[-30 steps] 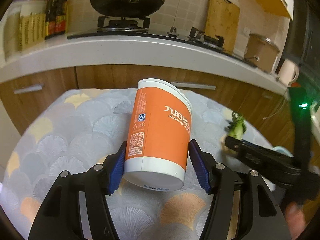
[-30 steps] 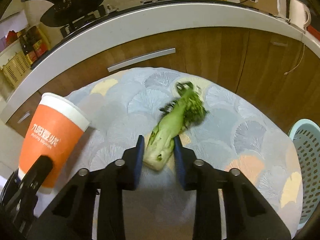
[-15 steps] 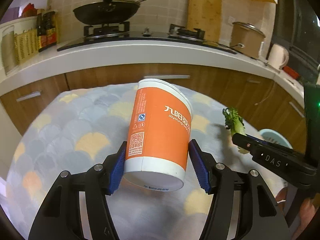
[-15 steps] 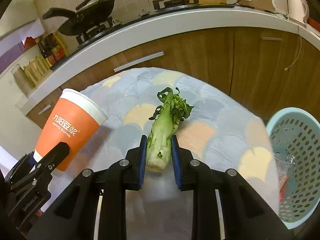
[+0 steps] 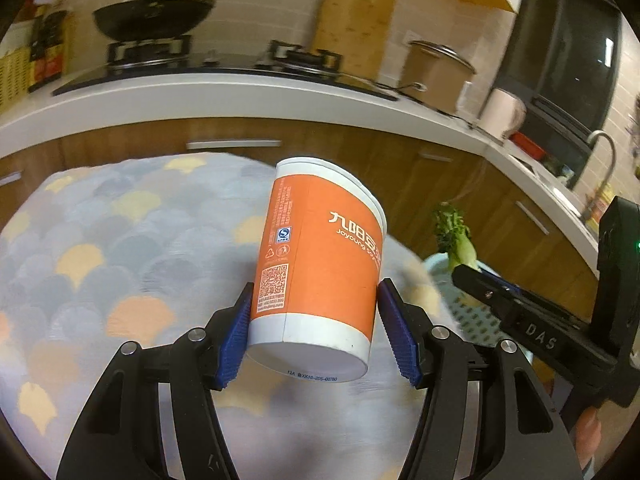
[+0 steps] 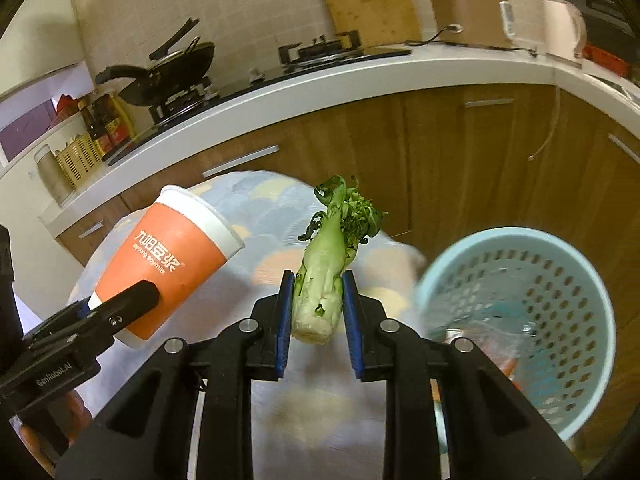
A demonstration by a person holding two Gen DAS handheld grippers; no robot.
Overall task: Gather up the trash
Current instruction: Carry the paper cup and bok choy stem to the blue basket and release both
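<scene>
My left gripper point(image 5: 316, 332) is shut on an orange and white paper cup point(image 5: 320, 276), held tilted in the air above the table's patterned cloth point(image 5: 100, 264). The same orange cup point(image 6: 172, 268) shows at the left of the right wrist view. My right gripper point(image 6: 318, 308) is shut on a green vegetable stalk point(image 6: 324, 276), leafy end pointing away. That stalk point(image 5: 456, 236) appears at the right of the left wrist view, over a light blue perforated basket point(image 6: 560, 280) standing off the table's right edge. Some trash lies inside the basket.
Behind the table runs a white kitchen counter point(image 5: 200, 100) over wooden cabinets point(image 6: 440, 152). On it stand a stove with a black wok point(image 5: 156, 12), a cutting board point(image 5: 352, 20), a brown pot point(image 6: 468, 8) and a kettle point(image 5: 504, 112).
Both grippers have moved right with their loads, lifted off the table. The basket has come into view and grown larger under the right gripper. The right jaws have tightened slightly on the stalk.
</scene>
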